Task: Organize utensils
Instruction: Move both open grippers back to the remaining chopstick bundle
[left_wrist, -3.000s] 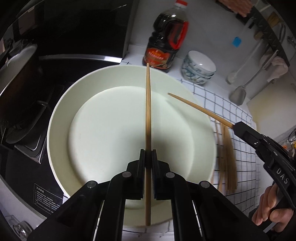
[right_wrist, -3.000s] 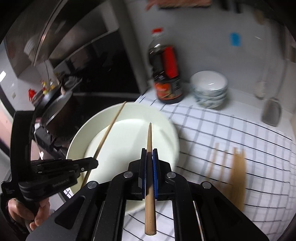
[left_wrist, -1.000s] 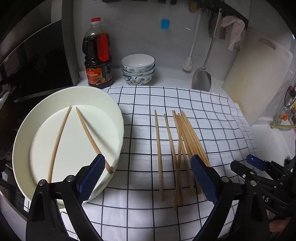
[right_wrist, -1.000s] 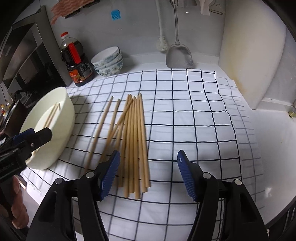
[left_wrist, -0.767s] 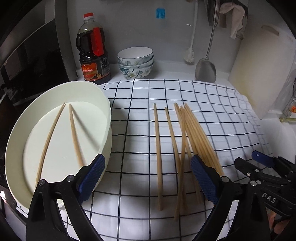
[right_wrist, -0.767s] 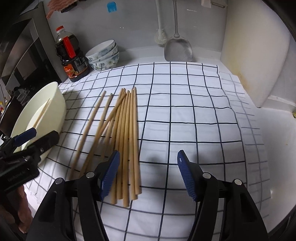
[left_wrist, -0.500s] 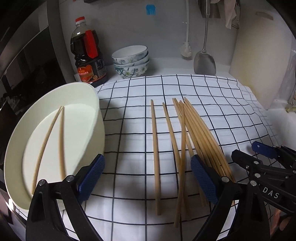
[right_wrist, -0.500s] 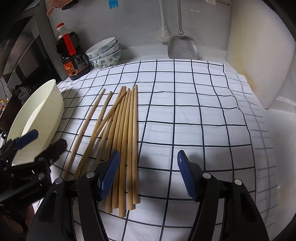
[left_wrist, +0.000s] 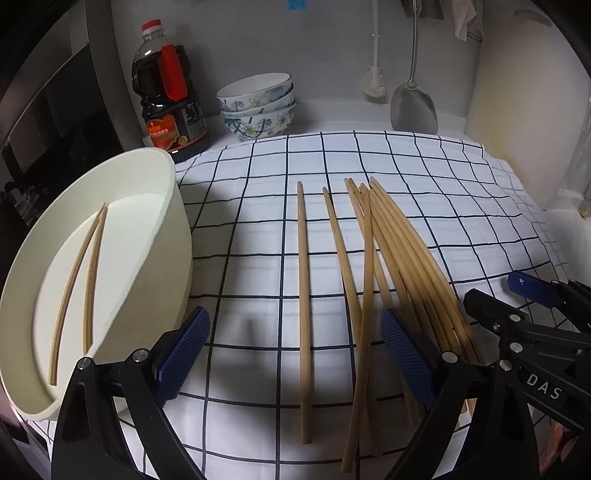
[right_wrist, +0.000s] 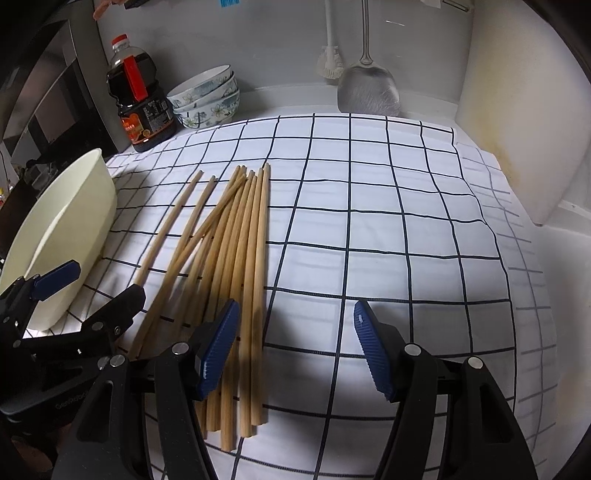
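Several wooden chopsticks (left_wrist: 373, 258) lie in a loose bundle on the checked cloth (left_wrist: 258, 229); they also show in the right wrist view (right_wrist: 236, 251). Two chopsticks (left_wrist: 81, 273) lie inside the cream bowl (left_wrist: 162, 206) at the left; the bowl's wall shows in the right wrist view (right_wrist: 74, 218). My left gripper (left_wrist: 295, 354) is open and empty, low over the near ends of the leftmost chopsticks. My right gripper (right_wrist: 295, 347) is open and empty, its left finger over the bundle's right side. Each gripper shows in the other's view, the right one (left_wrist: 517, 299) and the left one (right_wrist: 85, 284).
A dark sauce bottle (left_wrist: 166, 92) and stacked patterned bowls (left_wrist: 258, 107) stand at the back left. A metal spatula (left_wrist: 413, 103) and a white brush (left_wrist: 373, 81) hang on the back wall. A cream cutting board (left_wrist: 524, 103) leans at the right. A dark stove lies at the far left.
Both grippers let their chopsticks go into the bowl, opened, and moved right and down toward the bundle on the cloth. Over the last second they have come lower and closer to it.
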